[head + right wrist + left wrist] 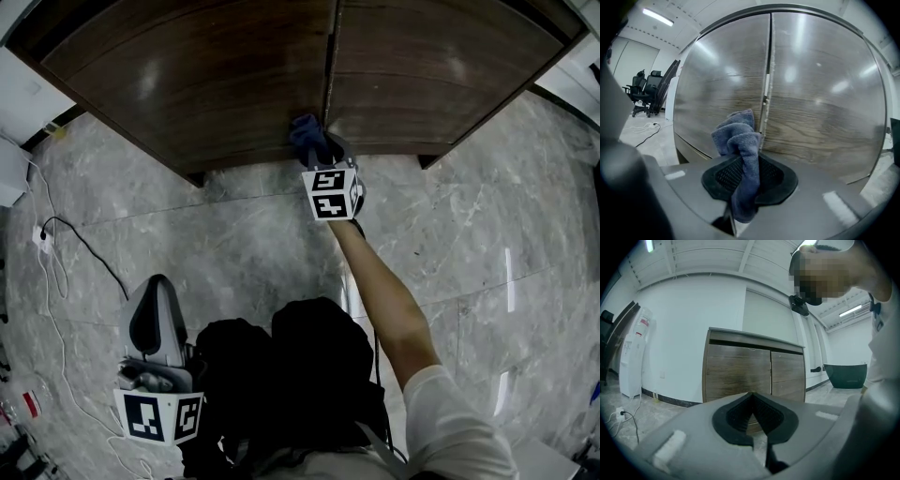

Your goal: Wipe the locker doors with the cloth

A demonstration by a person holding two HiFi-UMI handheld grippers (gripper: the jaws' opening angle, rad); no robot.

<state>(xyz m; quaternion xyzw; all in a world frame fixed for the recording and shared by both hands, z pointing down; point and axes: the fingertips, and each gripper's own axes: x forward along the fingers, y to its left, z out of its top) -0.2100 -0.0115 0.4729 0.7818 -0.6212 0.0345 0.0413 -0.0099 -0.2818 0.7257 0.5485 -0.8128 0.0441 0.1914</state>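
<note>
At lower left we hold the left gripper [157,286], its jaws closed on nothing. At upper centre our right gripper [325,152] clamps the blue cloth [306,131] against the brown locker doors [187,75], low beside their seam.

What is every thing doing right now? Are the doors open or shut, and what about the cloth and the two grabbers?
left door: closed.
right door: closed.
cloth: bunched up, by the gap between the two doors.
right gripper: shut on the cloth.
left gripper: shut, nothing in it, held back from the locker.
</note>
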